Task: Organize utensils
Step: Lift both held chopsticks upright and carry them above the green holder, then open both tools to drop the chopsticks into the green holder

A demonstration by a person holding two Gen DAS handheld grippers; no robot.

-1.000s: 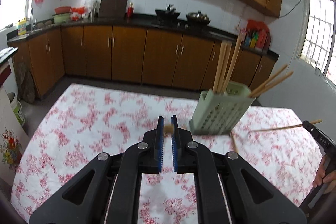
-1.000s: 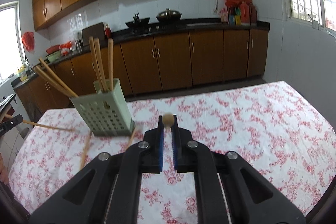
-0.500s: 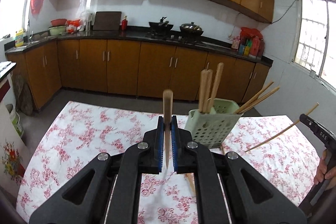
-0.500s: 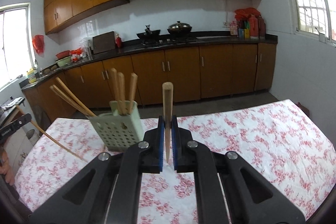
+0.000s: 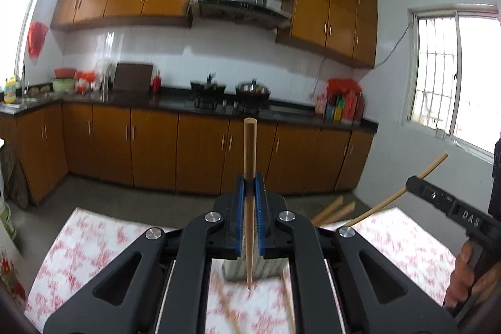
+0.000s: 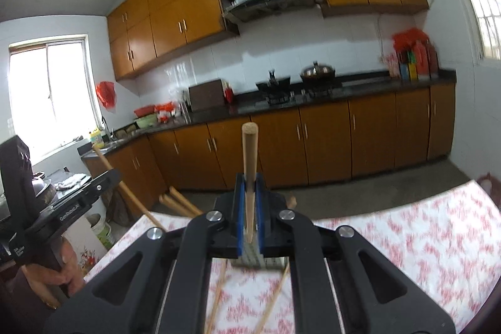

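Observation:
My left gripper (image 5: pixel 250 183) is shut on a wooden chopstick (image 5: pixel 250 165) that stands upright, its thin tip pointing down. My right gripper (image 6: pixel 249 182) is shut on another wooden chopstick (image 6: pixel 249 158), also upright. The pale green utensil basket (image 5: pixel 250 269) sits on the table right behind the left gripper, mostly hidden by it; chopstick ends (image 5: pixel 332 210) stick out of it. In the right wrist view the basket (image 6: pixel 250 257) is likewise mostly hidden behind the gripper. The right gripper (image 5: pixel 438 202) shows at the right of the left wrist view, and the left gripper (image 6: pixel 78 199) at the left of the right wrist view.
The table carries a white cloth with red flowers (image 6: pixel 422 240). Loose chopsticks (image 6: pixel 216 299) lie on the cloth in front of the basket. Brown kitchen cabinets (image 5: pixel 150 146) and a dark counter with a stove (image 5: pixel 206 89) run along the far wall.
Both grippers have risen and tilted up, so each chopstick went from pointing forward to standing upright. The basket has dropped in both views and now hides behind the grippers.

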